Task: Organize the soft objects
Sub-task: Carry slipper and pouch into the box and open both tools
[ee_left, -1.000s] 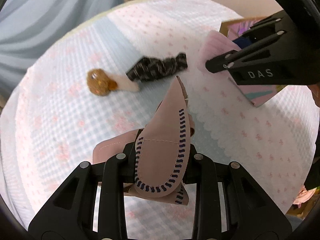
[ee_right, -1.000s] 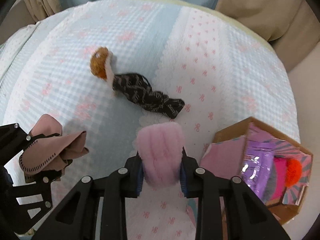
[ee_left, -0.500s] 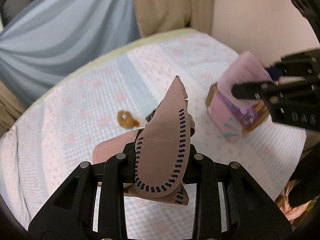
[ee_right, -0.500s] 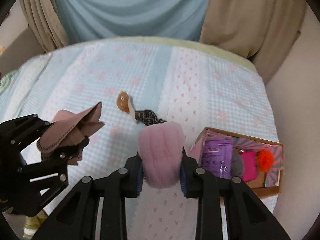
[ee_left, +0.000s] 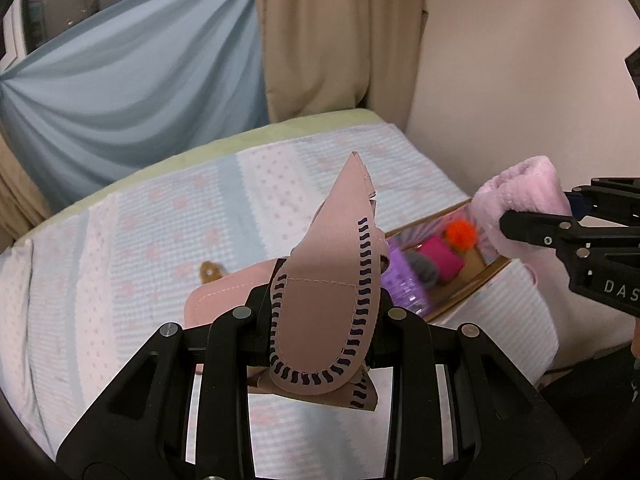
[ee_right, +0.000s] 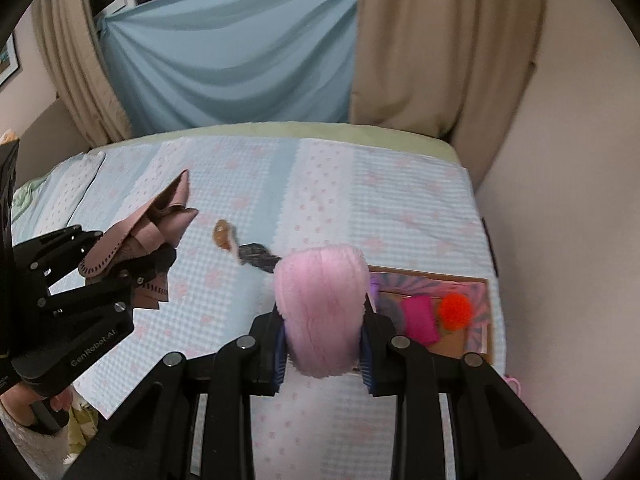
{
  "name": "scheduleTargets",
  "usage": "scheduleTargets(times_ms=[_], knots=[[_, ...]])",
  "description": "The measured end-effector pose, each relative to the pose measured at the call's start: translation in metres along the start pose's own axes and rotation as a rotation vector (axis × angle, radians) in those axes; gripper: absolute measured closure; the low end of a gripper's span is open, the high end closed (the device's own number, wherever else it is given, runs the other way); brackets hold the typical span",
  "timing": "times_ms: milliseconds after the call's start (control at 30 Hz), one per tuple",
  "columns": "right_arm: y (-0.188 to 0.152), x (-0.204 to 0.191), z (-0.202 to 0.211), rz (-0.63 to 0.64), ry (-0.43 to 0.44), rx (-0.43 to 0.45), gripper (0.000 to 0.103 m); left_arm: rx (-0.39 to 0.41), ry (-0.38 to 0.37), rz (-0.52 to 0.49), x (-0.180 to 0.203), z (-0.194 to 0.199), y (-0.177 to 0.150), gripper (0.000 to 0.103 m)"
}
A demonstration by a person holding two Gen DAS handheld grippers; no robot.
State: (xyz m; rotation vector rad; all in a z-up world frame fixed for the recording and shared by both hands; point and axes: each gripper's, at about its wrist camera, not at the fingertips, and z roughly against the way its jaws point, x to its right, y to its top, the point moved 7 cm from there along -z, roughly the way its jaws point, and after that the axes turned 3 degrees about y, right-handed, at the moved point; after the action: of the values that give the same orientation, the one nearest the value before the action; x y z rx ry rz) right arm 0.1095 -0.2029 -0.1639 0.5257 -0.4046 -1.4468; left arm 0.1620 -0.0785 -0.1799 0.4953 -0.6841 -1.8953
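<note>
With my left tongs (ee_left: 324,320) clamped on the slipper (ee_left: 328,300) and right tongs (ee_right: 324,344) on the pink plush (ee_right: 322,304) above the bed (ee_right: 400,200), I should centre each over the box (ee_right: 460,344) before releasing.

The bed (ee_right: 400,200) carries a doll (ee_right: 244,246) and a cardboard box (ee_right: 476,340).

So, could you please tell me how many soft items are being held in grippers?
2: a pink stitched cloth in the left gripper, a fluffy pink roll in the right gripper.
</note>
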Motion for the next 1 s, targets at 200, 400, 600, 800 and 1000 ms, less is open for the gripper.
scheduleTargets(times_ms=[200,400,600,800,1000], knots=[[-0.011,0.056,0.017,-0.033,-0.011,0.015,0.076,0.004,-0.027,0.028,0.054,-0.009,0.018,0.077],[-0.019,0.11,0.01,-0.071,-0.002,-0.007,0.076,-0.019,-0.034,0.044,0.095,-0.035,0.031,0.077],[-0.031,0.161,-0.028,-0.171,0.082,-0.075,0.076,-0.09,-0.108,0.136,0.12,-0.077,0.032,0.077],[-0.045,0.195,-0.07,-0.263,0.113,-0.14,0.076,-0.177,-0.116,0.132,0.142,-0.129,0.026,0.077],[-0.067,0.214,-0.116,-0.297,0.091,-0.215,0.076,-0.266,-0.172,0.101,0.174,-0.183,0.016,0.077]])
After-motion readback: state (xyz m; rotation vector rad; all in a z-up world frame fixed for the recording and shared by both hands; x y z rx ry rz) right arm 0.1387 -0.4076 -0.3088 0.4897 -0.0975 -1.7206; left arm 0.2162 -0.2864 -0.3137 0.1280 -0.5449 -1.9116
